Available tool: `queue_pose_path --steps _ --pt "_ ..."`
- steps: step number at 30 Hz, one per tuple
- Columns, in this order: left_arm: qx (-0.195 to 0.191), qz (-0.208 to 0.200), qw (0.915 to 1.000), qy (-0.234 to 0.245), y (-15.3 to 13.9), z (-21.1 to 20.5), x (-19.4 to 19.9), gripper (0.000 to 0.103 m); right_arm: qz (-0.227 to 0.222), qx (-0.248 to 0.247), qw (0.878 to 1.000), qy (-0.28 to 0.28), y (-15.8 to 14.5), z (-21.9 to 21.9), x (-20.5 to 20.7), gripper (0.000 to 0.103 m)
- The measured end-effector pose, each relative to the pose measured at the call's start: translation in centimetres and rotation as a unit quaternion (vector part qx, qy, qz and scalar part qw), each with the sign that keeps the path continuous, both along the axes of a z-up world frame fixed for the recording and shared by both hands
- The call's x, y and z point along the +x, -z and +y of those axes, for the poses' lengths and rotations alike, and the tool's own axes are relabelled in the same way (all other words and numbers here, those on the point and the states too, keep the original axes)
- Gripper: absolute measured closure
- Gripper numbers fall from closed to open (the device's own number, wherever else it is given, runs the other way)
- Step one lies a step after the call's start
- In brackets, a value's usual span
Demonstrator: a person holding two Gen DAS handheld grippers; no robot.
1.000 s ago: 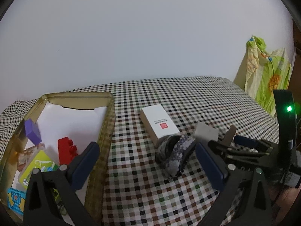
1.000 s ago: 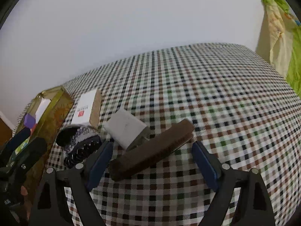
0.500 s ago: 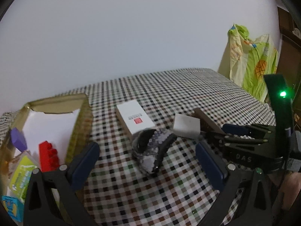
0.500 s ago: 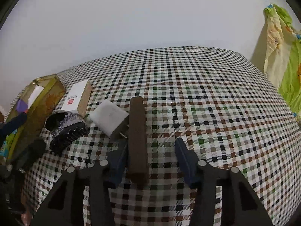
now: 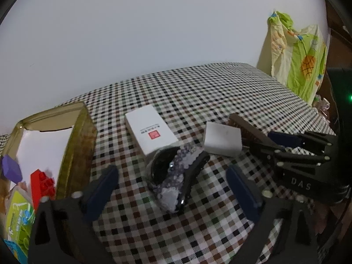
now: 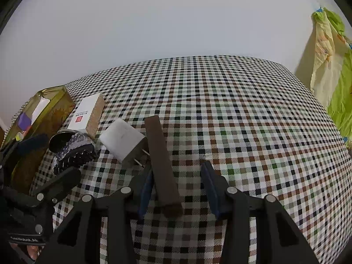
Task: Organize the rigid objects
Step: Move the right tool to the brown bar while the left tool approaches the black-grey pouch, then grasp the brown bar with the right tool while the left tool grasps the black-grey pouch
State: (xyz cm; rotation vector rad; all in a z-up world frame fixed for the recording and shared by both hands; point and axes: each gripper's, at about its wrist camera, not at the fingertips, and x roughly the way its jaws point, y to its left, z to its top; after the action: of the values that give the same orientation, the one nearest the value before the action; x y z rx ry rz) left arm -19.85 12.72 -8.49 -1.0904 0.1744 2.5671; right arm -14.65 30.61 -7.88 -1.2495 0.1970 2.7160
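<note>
A black hair claw clip with a purple-grey pattern [image 5: 178, 176] lies on the checked cloth between the fingers of my left gripper [image 5: 171, 187]. Its jaws are closing and neither pad touches the clip. Lengthwise between the fingers of my right gripper [image 6: 177, 187] lies a long brown bar [image 6: 162, 160]. These jaws are closing too: the left pad is against the bar, and a gap remains at the right pad. A white charger plug [image 6: 123, 140] sits just left of the bar. A white box with a red mark [image 5: 151, 129] lies behind the clip.
A gold tin [image 5: 77, 136] stands at the left, holding a purple block [image 5: 11, 169], a red brick [image 5: 41, 184] and a green card box [image 5: 17, 213]. Yellow-green fabric [image 5: 297, 66] hangs at the far right. Bare checked cloth [image 6: 242, 110] stretches behind the bar.
The right jaws have narrowed round the brown bar, which turned from crosswise to lengthwise between them. The left gripper moved in over the hair clip and its jaws drew in slightly.
</note>
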Motion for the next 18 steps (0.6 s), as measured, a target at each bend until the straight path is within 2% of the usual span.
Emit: queue_pose_path --steps 1,5,8,11,13,16,17,18 --pt "0.000 -0.002 1.0000 0.003 0.0 0.3 -0.2 0.018 0.000 0.000 1.000 0.000 0.0 -0.1 -0.1 0.057" --pt "-0.003 0.005 0.9998 0.021 0.0 0.6 0.4 0.018 -0.001 0.002 1.000 0.001 0.0 -0.1 -0.1 0.057" --pt "-0.008 -0.013 0.9994 0.031 0.4 1.0 0.1 0.019 -0.002 0.007 1.000 0.001 0.1 -0.4 -0.2 0.057" --pt "0.006 -0.047 0.9986 0.021 0.9 0.7 -1.1 0.024 -0.007 0.020 1.000 0.002 0.0 -0.8 -0.4 0.057" --pt "0.026 -0.066 0.9973 0.017 1.2 0.1 -1.7 0.035 -0.009 0.029 1.000 0.002 0.1 -1.2 -0.4 0.057" --pt "0.032 -0.061 0.9974 0.020 1.0 0.0 -1.4 0.046 -0.008 0.023 1.000 0.001 0.3 -1.0 -0.4 0.057" --pt "0.030 -0.060 0.9974 0.025 1.0 0.2 -1.2 0.046 -0.007 0.024 1.000 0.001 0.3 -1.1 -0.3 0.060" --pt "0.027 -0.056 0.9976 0.031 1.0 0.4 -0.9 0.047 -0.006 0.024 1.000 -0.001 0.3 -1.3 -0.3 0.068"
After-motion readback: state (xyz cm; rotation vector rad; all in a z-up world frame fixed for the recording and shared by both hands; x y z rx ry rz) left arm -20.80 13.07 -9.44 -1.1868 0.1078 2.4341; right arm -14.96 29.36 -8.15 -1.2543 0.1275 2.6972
